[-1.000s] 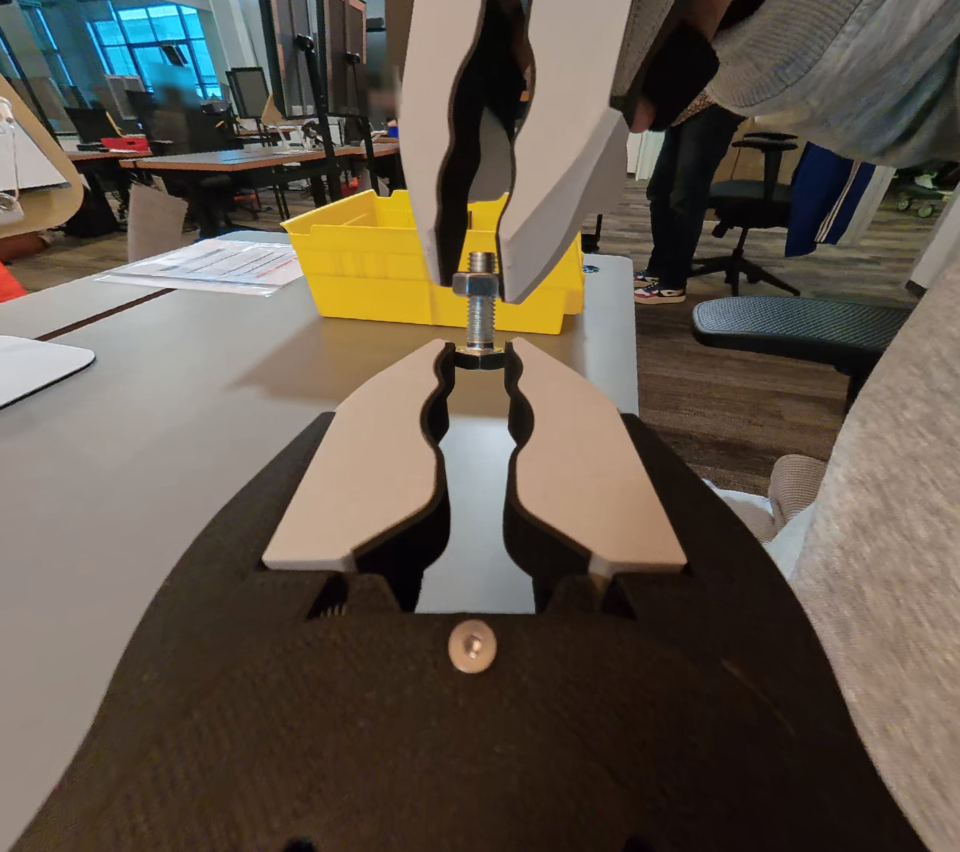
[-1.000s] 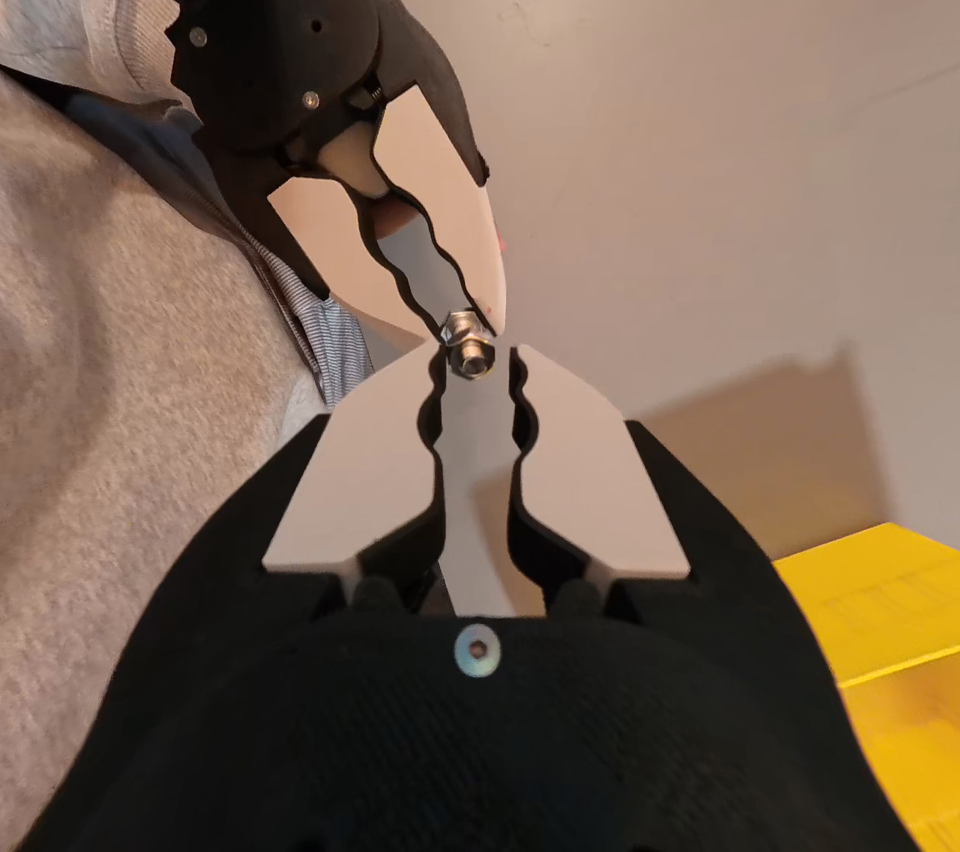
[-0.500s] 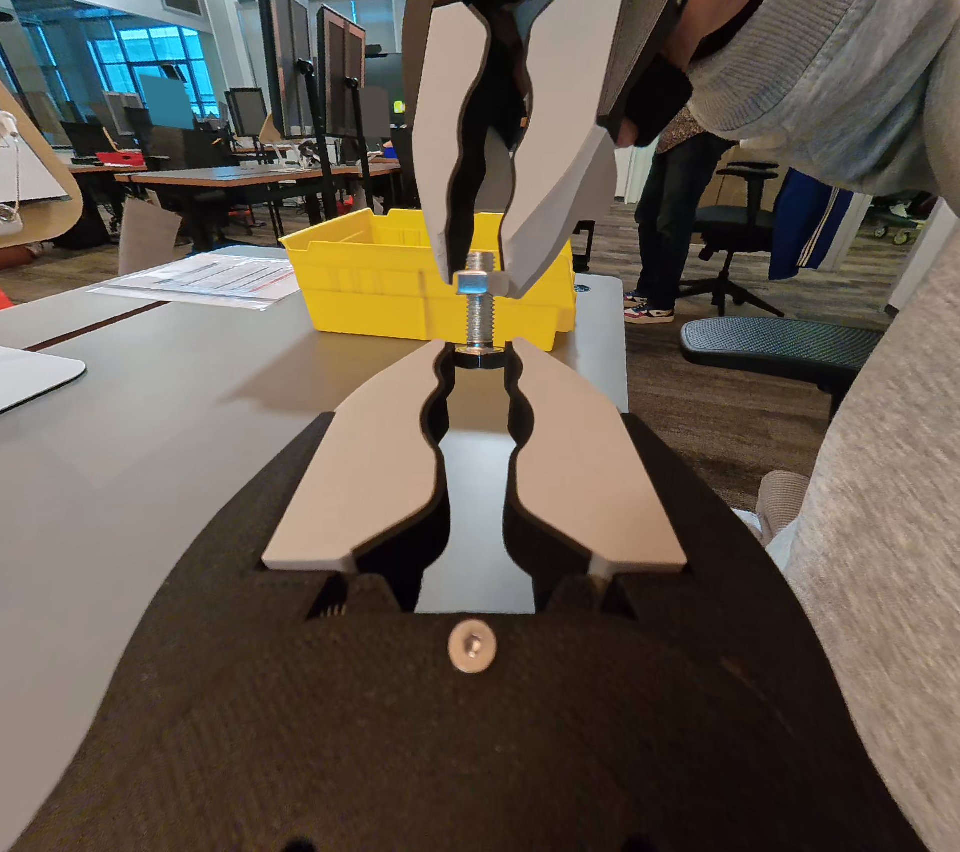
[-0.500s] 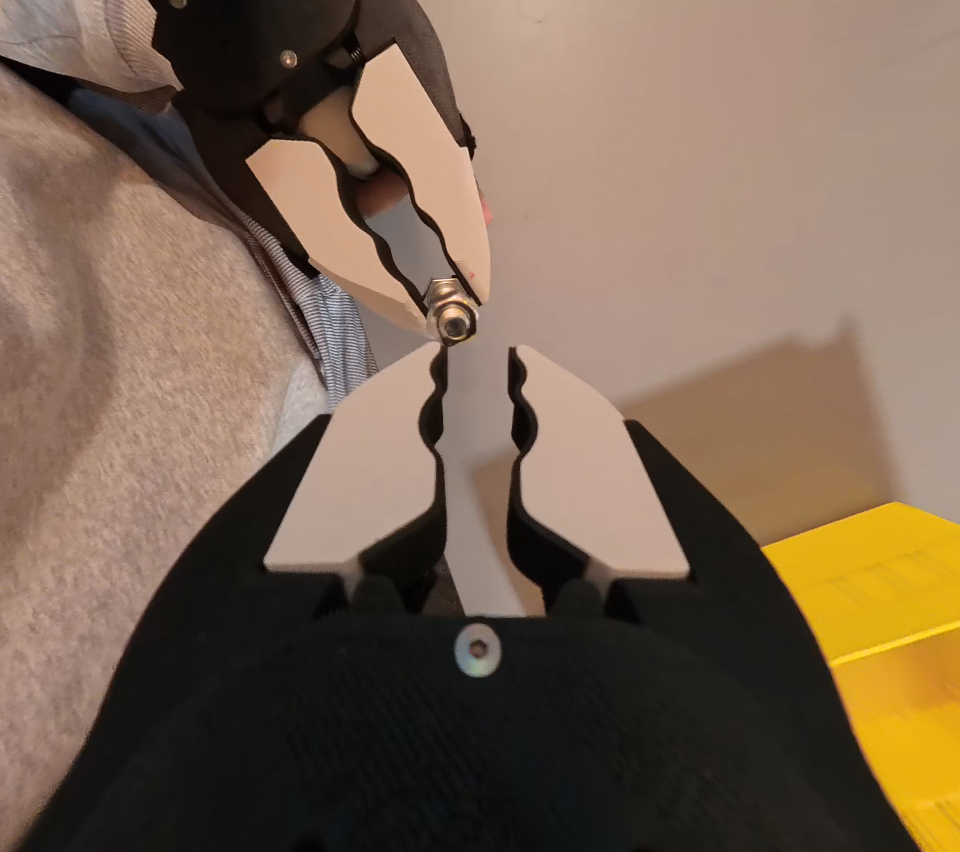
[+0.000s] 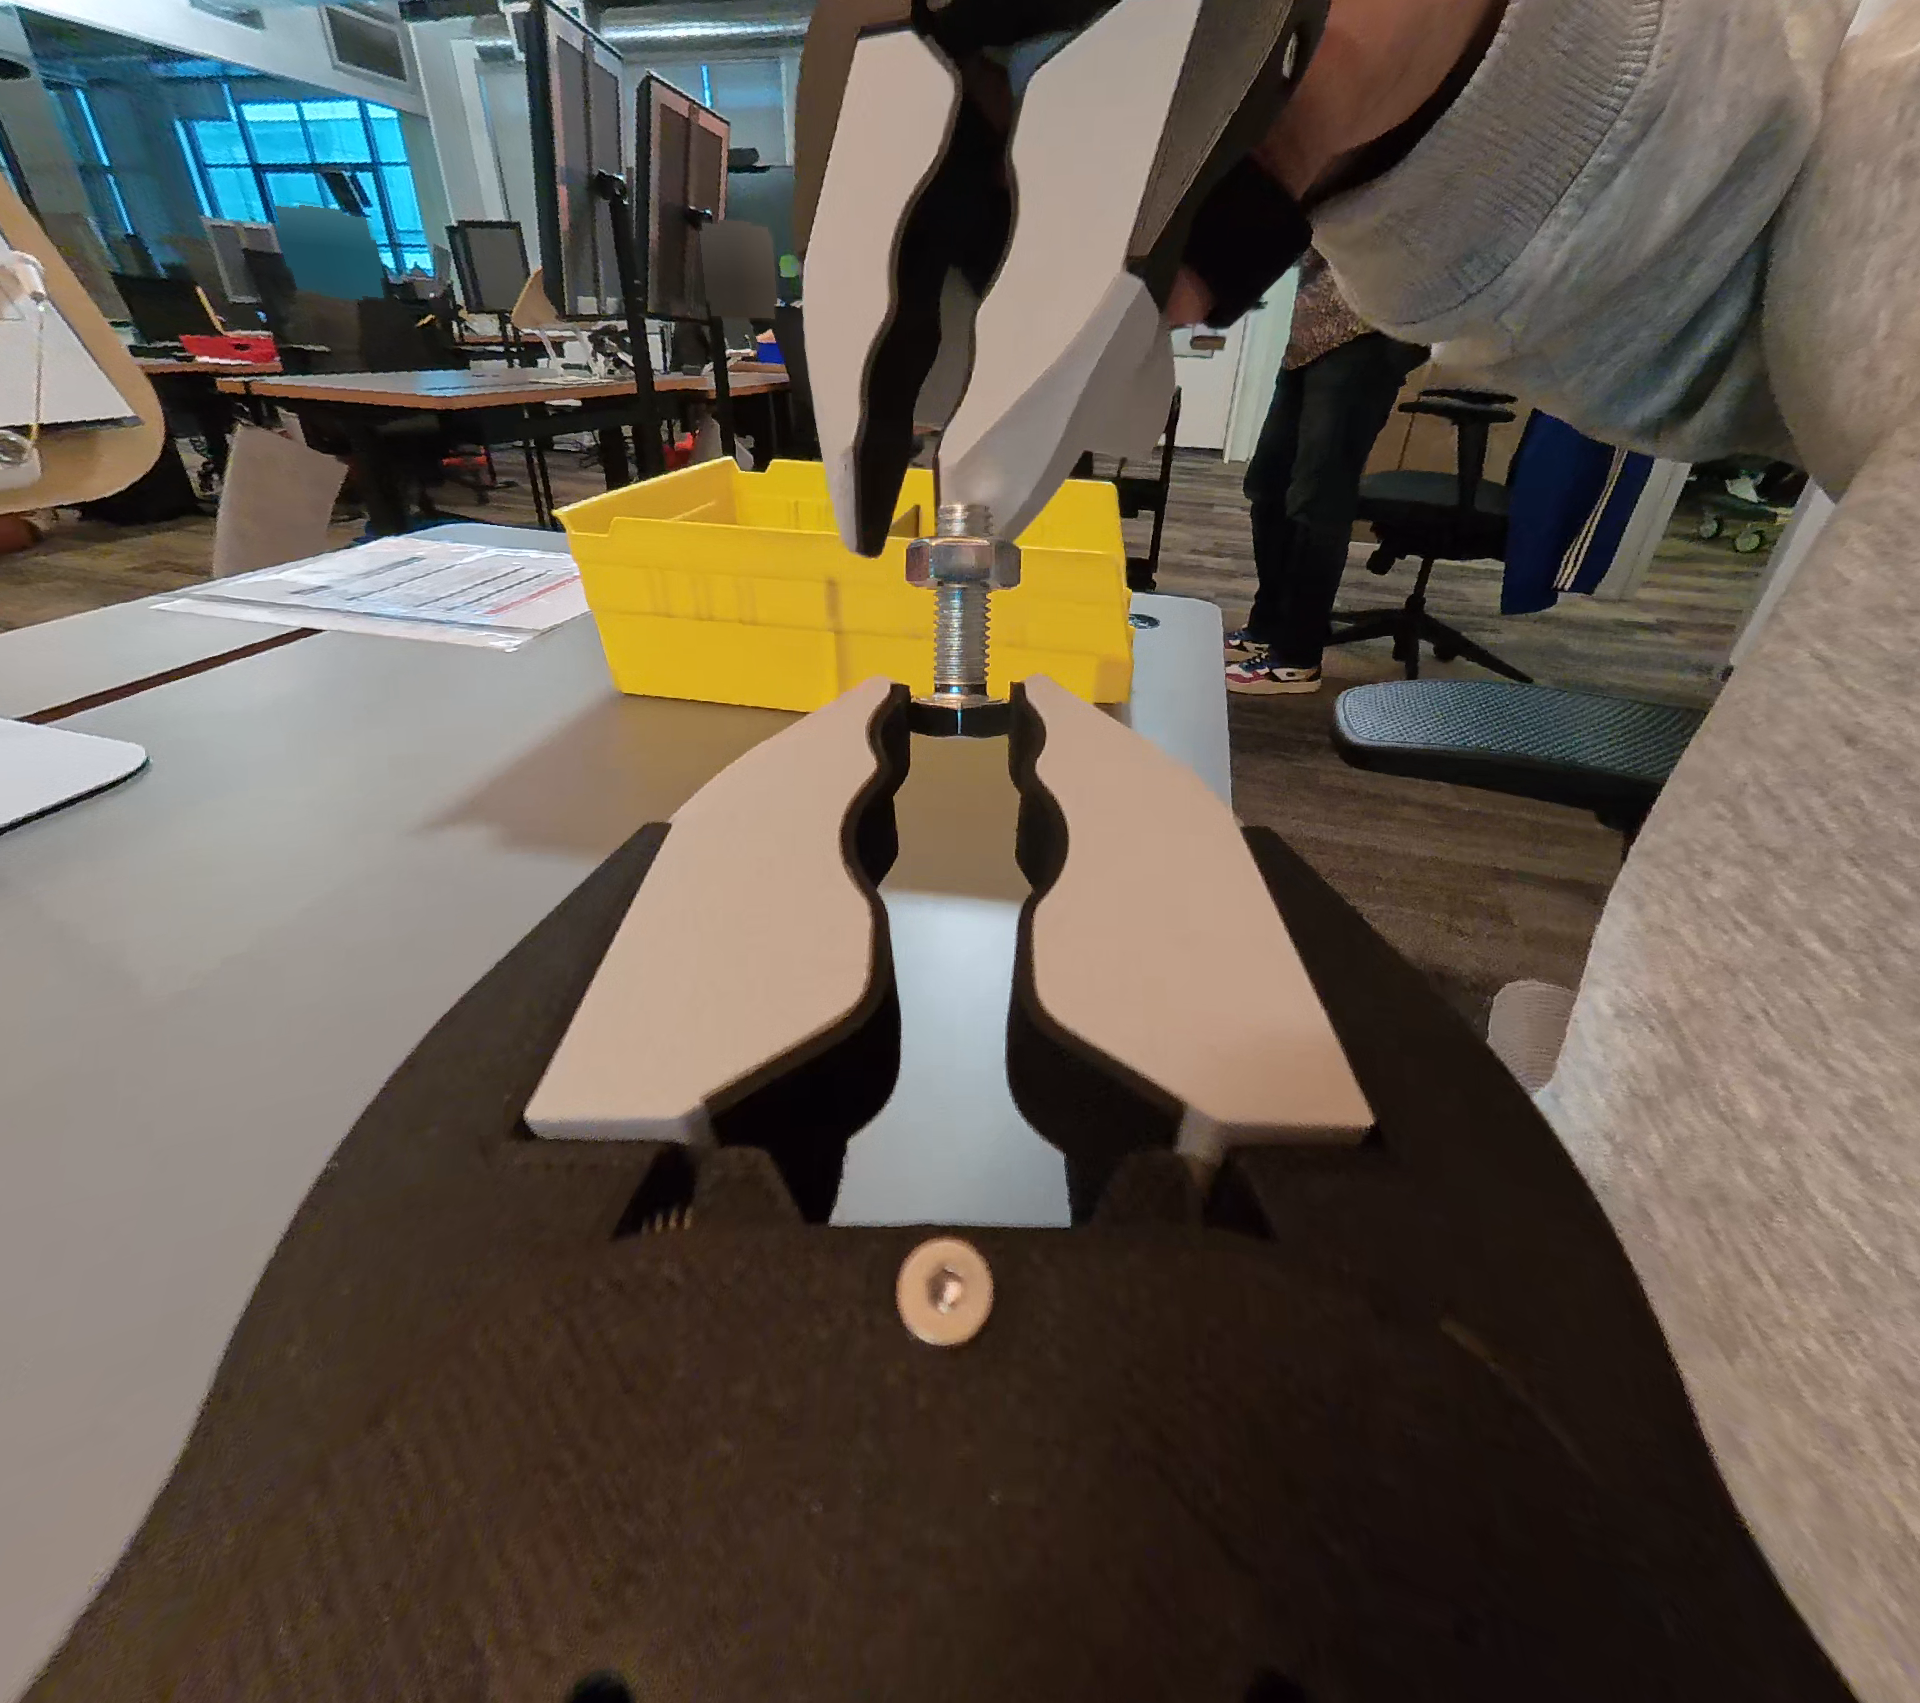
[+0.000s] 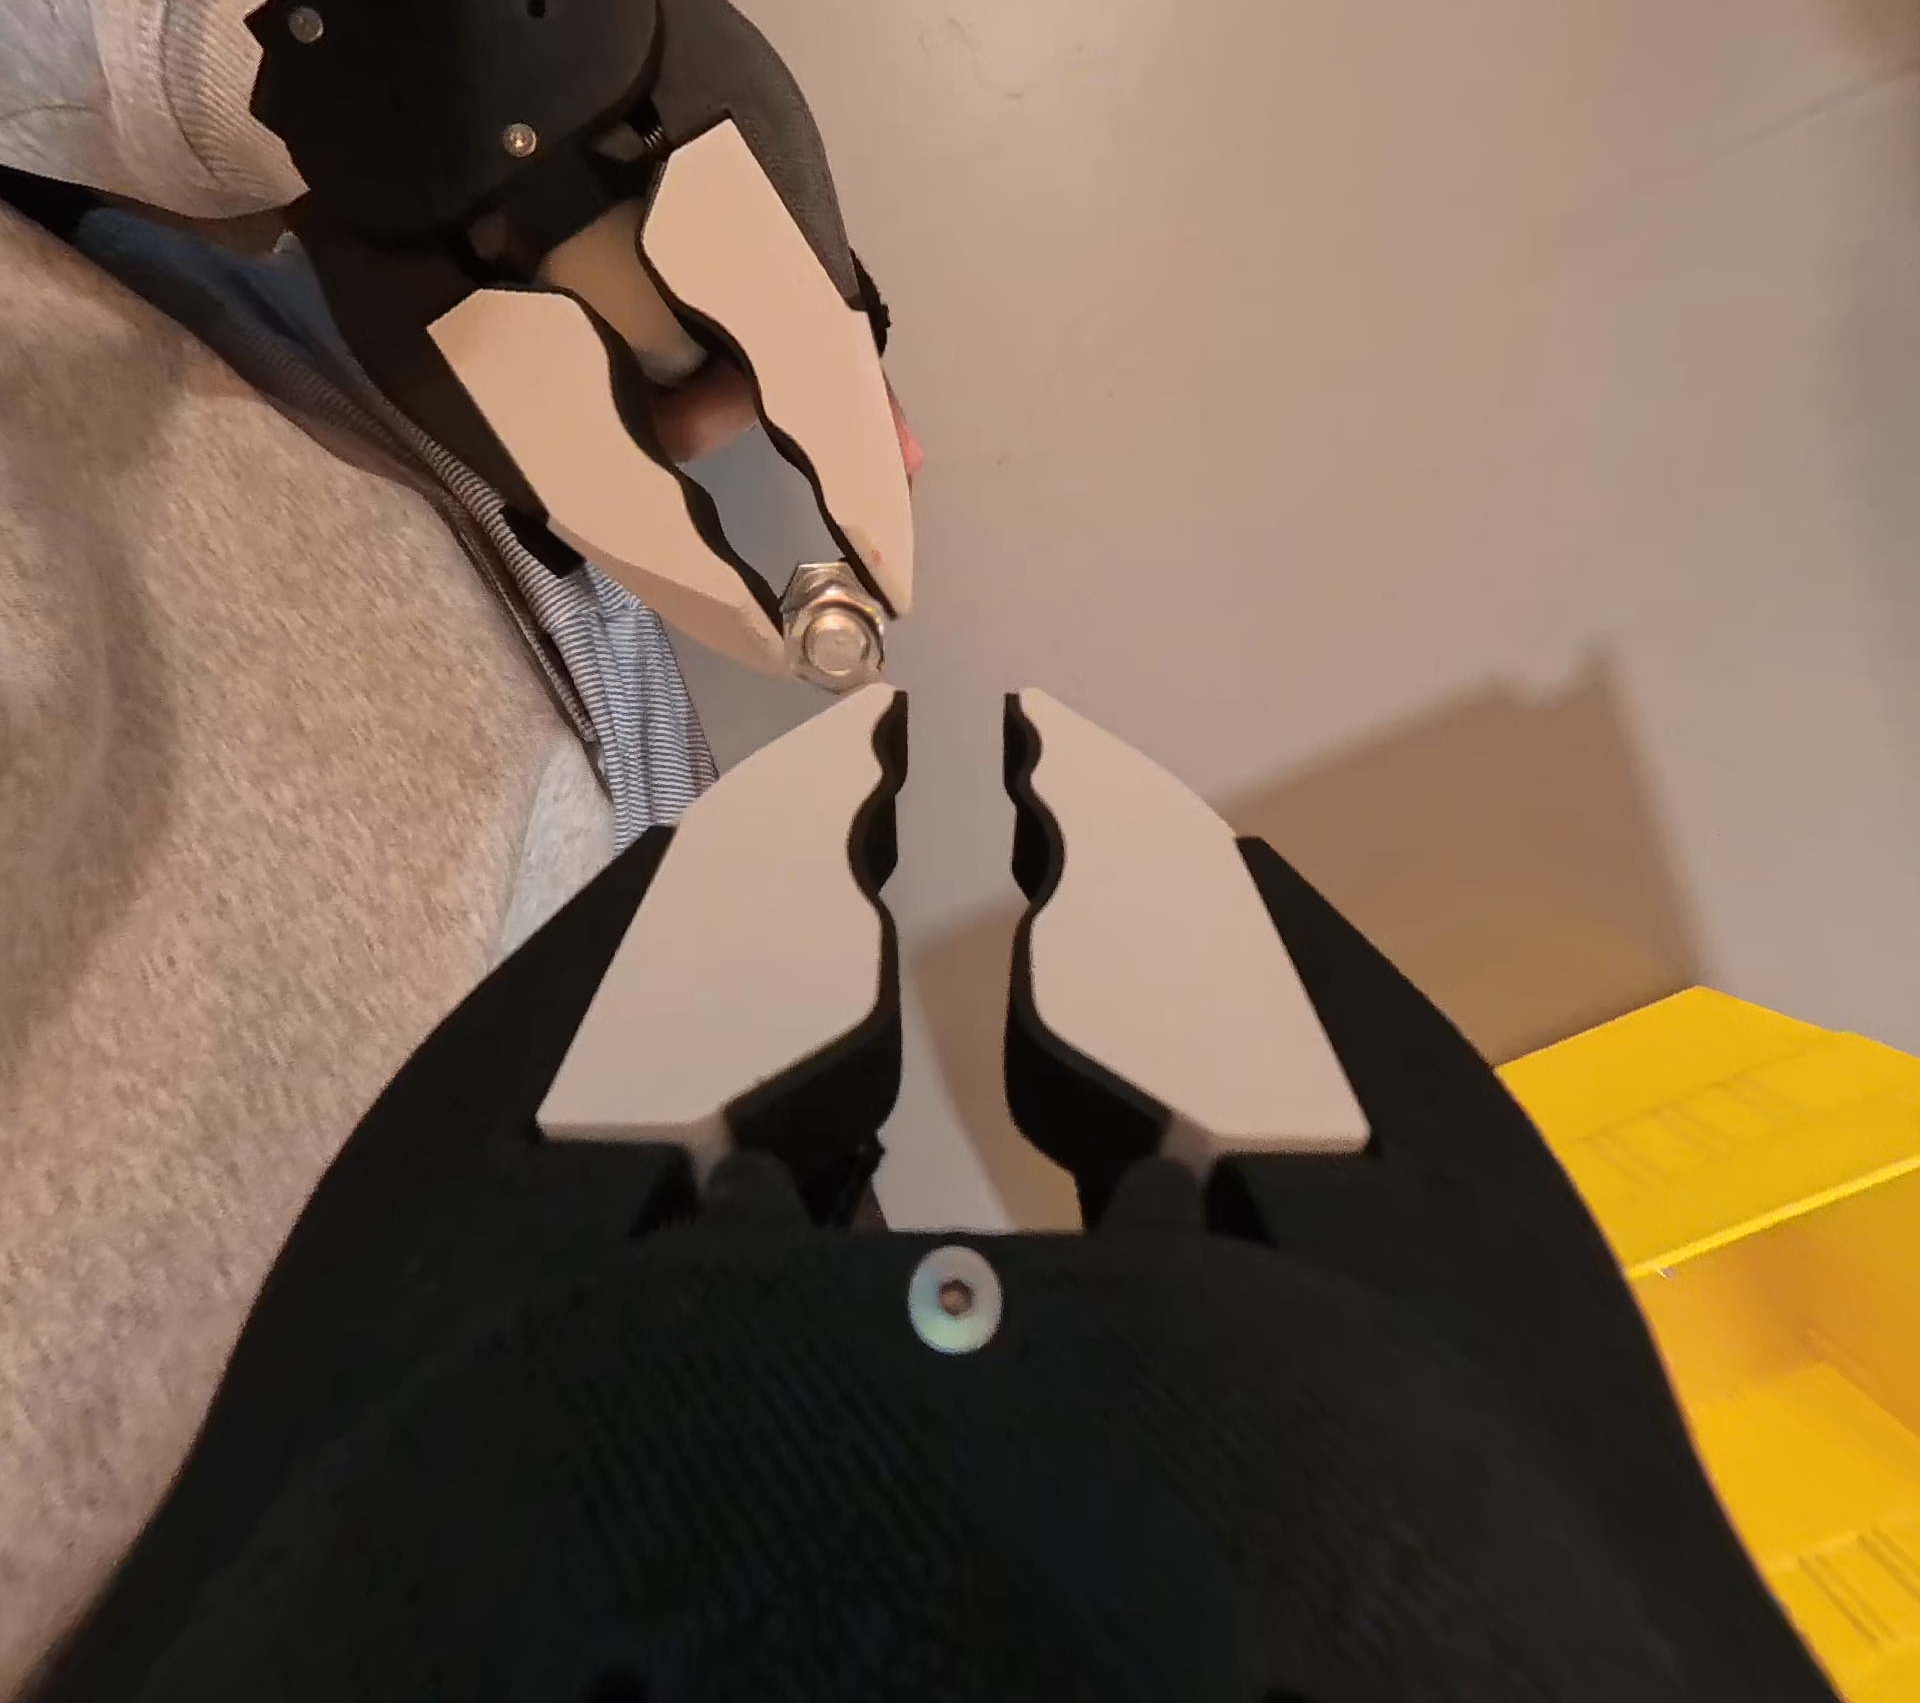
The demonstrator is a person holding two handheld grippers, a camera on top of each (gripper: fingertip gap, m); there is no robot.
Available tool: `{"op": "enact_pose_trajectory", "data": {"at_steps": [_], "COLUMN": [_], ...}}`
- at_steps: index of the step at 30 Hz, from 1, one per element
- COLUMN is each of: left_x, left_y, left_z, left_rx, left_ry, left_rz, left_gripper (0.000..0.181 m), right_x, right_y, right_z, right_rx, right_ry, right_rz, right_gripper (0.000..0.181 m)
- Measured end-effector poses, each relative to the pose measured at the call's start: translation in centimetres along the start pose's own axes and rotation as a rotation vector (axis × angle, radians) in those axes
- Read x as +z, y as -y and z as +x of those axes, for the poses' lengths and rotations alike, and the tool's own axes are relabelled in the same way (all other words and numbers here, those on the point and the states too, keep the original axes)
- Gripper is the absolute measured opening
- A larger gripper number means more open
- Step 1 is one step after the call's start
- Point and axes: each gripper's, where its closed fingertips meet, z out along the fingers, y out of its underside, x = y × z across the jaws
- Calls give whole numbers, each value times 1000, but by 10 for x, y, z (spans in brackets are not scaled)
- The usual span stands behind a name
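Observation:
My left gripper (image 5: 956,703) is shut on the head of a silver bolt (image 5: 961,630) and holds it upright above the grey table (image 5: 260,874). A hex nut (image 5: 961,560) sits on the thread near the bolt's top. My right gripper (image 5: 930,515) comes down from above, and its tips hover just over the nut. In the right wrist view my right gripper (image 6: 956,697) has a narrow gap with nothing in it. The bolt (image 6: 831,640) lies just up and left of its tips, in my left gripper (image 6: 833,627).
A yellow bin (image 5: 748,604) stands on the table behind the bolt and shows at the lower right of the right wrist view (image 6: 1714,1186). Papers (image 5: 395,588) lie at the back left. An office chair (image 5: 1507,739) and a standing person (image 5: 1288,510) are off the table's right edge. Both grippers' tips are close together, under 4 cm apart.
The nut was between my right gripper's tips a second ago. Now those tips are off it, and the bolt sits up and left of them. My left gripper keeps hold of the bolt.

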Motion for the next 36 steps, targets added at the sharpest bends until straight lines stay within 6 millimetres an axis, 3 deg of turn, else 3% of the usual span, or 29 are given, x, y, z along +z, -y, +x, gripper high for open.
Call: {"op": "enact_pose_trajectory", "data": {"at_steps": [7, 13, 31, 36], "left_x": [-1, -1, 0, 0], "left_y": [1, 2, -1, -3], "left_z": [-5, -4, -6, -8], "left_rx": [1, 4, 0, -6], "left_ry": [29, 35, 41, 54], "left_rz": [6, 8, -16, -27], "left_gripper": [19, 19, 19, 19], "right_x": [-9, -2, -1, -3], "right_y": [10, 10, 13, 17], "right_z": [-12, -20, -18, -17], "right_rx": [6, 0, -33, -38], "right_ry": [51, 86, 60, 41], "right_rz": [45, 35, 38, 57], "right_gripper": [18, 21, 16, 23]}}
